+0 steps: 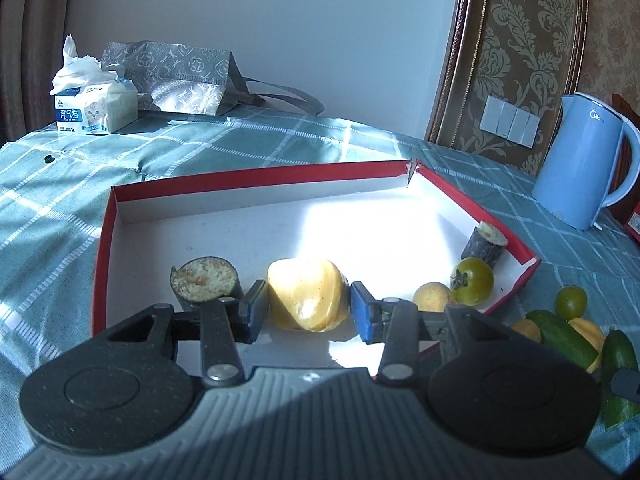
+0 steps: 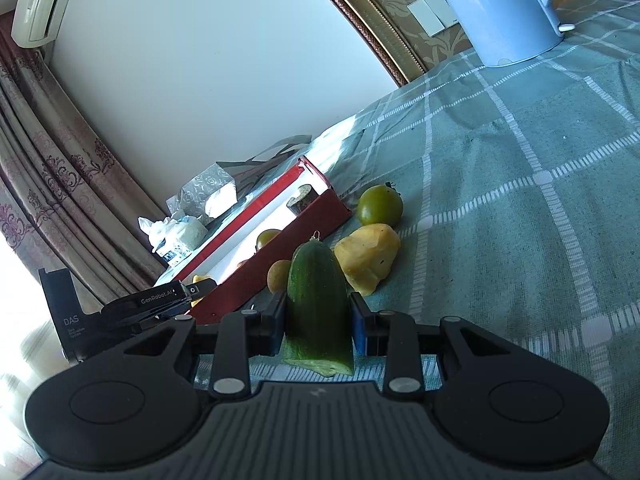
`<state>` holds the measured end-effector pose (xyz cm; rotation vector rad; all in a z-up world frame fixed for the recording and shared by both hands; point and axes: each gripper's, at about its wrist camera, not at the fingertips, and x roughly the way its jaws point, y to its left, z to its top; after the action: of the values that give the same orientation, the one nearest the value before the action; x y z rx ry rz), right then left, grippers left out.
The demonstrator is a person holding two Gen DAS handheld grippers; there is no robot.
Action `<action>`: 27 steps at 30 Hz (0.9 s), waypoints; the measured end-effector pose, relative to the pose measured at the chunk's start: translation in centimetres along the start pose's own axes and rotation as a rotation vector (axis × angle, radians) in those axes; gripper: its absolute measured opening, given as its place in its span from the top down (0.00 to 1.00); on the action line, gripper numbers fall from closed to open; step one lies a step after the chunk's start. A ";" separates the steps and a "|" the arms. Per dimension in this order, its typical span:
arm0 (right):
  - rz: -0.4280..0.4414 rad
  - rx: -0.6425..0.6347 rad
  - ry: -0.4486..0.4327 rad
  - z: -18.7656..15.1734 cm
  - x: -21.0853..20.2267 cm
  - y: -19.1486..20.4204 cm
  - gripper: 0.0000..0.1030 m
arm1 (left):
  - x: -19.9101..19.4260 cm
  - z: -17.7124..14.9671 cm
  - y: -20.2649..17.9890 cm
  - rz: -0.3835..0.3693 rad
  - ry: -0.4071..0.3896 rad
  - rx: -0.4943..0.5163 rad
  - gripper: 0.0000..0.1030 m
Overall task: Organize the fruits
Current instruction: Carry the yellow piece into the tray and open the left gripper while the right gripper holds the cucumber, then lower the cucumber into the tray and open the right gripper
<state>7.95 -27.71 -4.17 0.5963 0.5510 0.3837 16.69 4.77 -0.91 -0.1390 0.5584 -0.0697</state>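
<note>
My left gripper [image 1: 308, 310] is shut on a peeled yellow fruit chunk [image 1: 306, 294], held just above the white floor of the red-rimmed box [image 1: 256, 180] near its front edge. Inside the box lie two dark sugarcane stubs [image 1: 206, 284] [image 1: 484, 244], a green tomato [image 1: 472, 280] and a small yellow round fruit [image 1: 432, 298]. My right gripper [image 2: 318, 320] is shut on a cut cucumber piece [image 2: 316, 300], low over the checked cloth to the right of the box [image 2: 280, 248]. Ahead of it lie another yellow chunk [image 2: 370, 256], a green tomato [image 2: 380, 204] and a small brownish fruit [image 2: 279, 274].
A blue kettle [image 1: 580, 168] stands at the back right on the green checked cloth [image 1: 240, 140]. A tissue pack [image 1: 94, 108] and a patterned bag [image 1: 176, 76] sit at the back left. More cucumber [image 1: 560, 336] and a green tomato [image 1: 572, 302] lie right of the box.
</note>
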 end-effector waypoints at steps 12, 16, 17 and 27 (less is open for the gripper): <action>-0.013 0.027 -0.025 0.1 -0.2 -0.1 0.69 | -5.4 -1.9 -0.8 -0.006 -0.148 0.044 0.07; 0.005 0.059 -0.047 0.3 -0.4 -0.6 0.69 | -7.1 -2.6 -0.9 -0.041 -0.162 0.040 0.00; 0.022 0.070 -0.055 0.4 -0.5 -0.7 0.69 | -7.4 -2.9 -0.8 -0.059 -0.173 0.027 0.00; 0.019 0.067 -0.023 1.9 1.4 1.2 0.69 | -8.0 -4.7 -2.1 -0.085 -0.136 0.069 0.00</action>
<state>9.95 -26.91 -2.67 0.6703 0.5380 0.3765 7.38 3.01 -0.36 -0.0993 0.4137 -0.1607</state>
